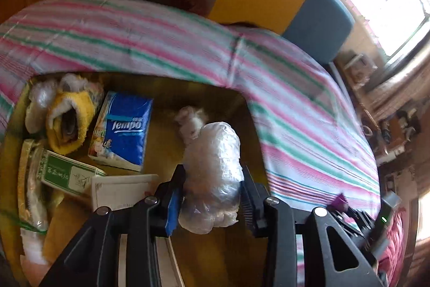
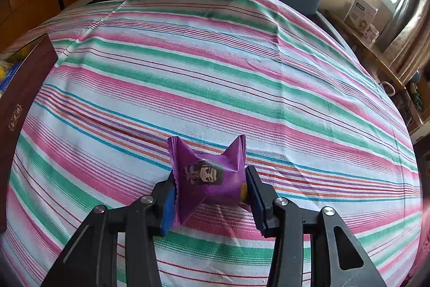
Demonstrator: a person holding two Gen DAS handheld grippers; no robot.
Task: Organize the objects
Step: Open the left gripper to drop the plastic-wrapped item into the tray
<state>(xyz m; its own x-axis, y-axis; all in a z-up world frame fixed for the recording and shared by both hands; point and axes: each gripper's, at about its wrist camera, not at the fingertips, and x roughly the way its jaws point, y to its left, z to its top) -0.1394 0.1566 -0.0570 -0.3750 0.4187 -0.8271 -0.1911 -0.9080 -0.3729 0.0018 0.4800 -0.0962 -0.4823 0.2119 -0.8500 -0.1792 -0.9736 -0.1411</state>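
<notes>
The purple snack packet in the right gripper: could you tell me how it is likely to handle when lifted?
The purple snack packet looks puffy and creased, so probably light and squashy. Its glossy wrapper may slip between the right gripper pads.

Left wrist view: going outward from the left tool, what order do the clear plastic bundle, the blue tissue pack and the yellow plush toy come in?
1. Clear plastic bundle, between the left tool's fingers.
2. Blue tissue pack, farther left.
3. Yellow plush toy, farthest, at the box's left corner.
</notes>
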